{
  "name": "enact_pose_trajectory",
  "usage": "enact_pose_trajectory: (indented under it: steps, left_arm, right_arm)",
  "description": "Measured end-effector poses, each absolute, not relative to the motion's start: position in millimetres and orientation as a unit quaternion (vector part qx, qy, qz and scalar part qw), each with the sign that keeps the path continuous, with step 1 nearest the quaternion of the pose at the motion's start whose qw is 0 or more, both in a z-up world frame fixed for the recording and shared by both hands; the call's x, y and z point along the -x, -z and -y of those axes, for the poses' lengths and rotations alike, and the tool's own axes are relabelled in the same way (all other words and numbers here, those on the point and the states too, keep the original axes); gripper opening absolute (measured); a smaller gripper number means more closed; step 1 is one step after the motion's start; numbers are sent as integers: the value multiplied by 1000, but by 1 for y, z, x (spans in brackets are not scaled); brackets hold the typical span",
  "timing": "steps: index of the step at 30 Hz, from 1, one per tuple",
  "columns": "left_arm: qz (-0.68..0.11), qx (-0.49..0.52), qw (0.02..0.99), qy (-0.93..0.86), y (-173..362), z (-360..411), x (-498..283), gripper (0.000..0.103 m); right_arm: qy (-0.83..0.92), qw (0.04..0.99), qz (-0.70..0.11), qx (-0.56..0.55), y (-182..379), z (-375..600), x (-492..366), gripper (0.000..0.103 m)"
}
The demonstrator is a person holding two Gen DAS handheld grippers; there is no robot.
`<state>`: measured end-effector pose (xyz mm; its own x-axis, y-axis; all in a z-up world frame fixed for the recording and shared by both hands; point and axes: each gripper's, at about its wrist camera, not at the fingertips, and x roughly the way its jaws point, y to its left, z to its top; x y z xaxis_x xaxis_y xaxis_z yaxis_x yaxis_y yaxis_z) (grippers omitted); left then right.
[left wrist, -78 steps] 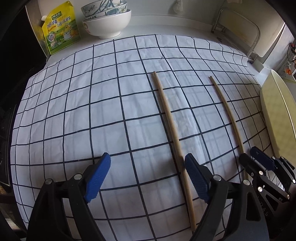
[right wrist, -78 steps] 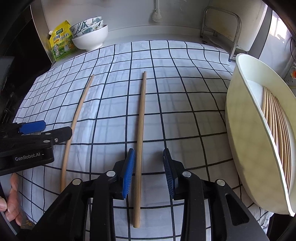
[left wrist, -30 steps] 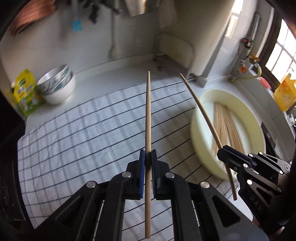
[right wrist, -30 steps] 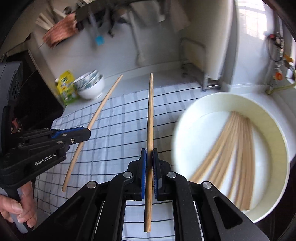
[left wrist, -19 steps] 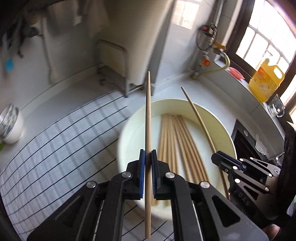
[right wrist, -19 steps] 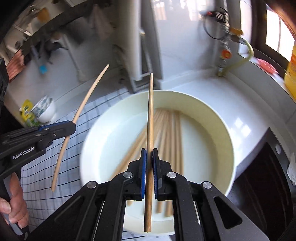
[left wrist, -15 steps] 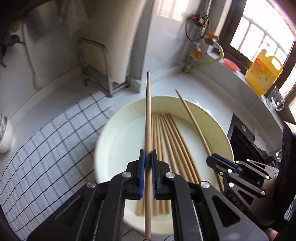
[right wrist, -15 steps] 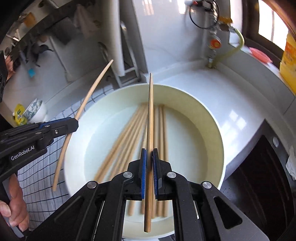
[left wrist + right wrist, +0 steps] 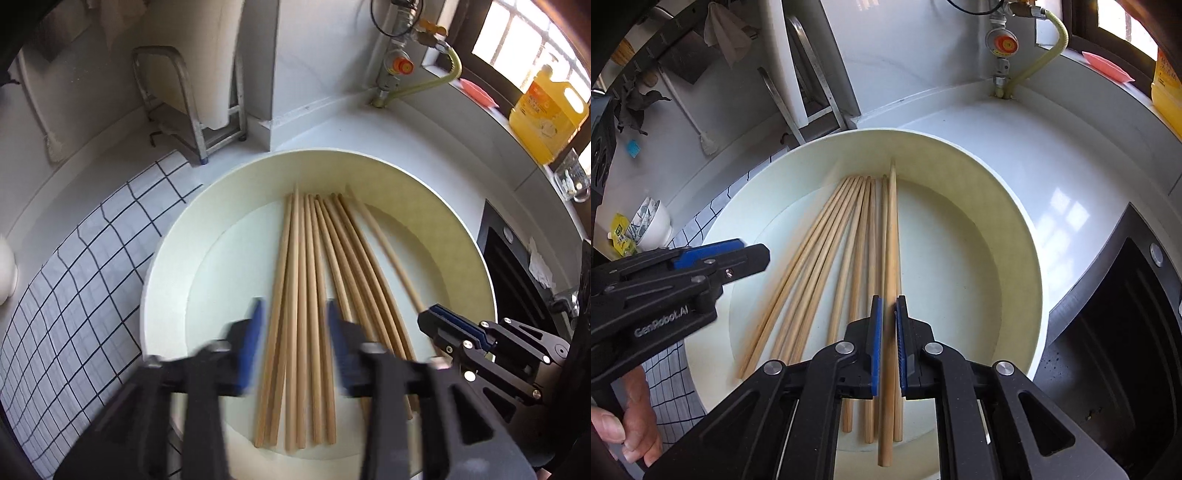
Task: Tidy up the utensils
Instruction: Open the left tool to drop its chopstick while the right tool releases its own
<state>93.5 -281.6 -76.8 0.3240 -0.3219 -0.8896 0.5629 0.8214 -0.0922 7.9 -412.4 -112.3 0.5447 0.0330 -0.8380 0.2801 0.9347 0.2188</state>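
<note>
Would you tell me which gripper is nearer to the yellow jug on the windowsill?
Right. The right gripper is over the side of the basin toward the yellow jug; the left gripper hangs over the chopsticks, farther from it.

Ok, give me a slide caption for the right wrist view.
Right gripper, jaws just opening, releases a chopstick over the bowl of chopsticks.

Upper right of the left wrist view: yellow jug [image 9: 546, 114] on the sill, orange-capped valve [image 9: 402, 66] beside a yellow-green hose [image 9: 424, 85]. Upper left: metal rack [image 9: 192, 110]. Left edge: checked cloth [image 9: 74, 288]. Right wrist view, left edge: white bowl [image 9: 655, 225], yellow packet [image 9: 620, 229].
</note>
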Motion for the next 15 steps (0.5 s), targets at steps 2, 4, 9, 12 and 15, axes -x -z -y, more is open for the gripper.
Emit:
enact_pose_trajectory:
  steps: [2, 4, 9, 12, 15]
  left_arm:
    - [-501, -112, 816, 265, 70, 275, -93, 63]
    - [-498, -115, 820, 256, 66, 272, -93, 63]
    - [-490, -120, 831, 236, 57, 259, -86, 70]
    - [-487, -117, 835, 228, 51, 251, -81, 73]
    - [-486, -115, 836, 227, 46, 247, -77, 74]
  right_arm:
    - [76, 867, -464, -165, 108, 412, -3, 27]
    - [76, 870, -459, -162, 102, 410, -1, 27]
    - [79, 875, -450, -162, 90, 408, 7, 40]
    - [81, 877, -446, -161, 85, 406, 12, 41]
    - [89, 877, -444, -158, 79, 402, 18, 42]
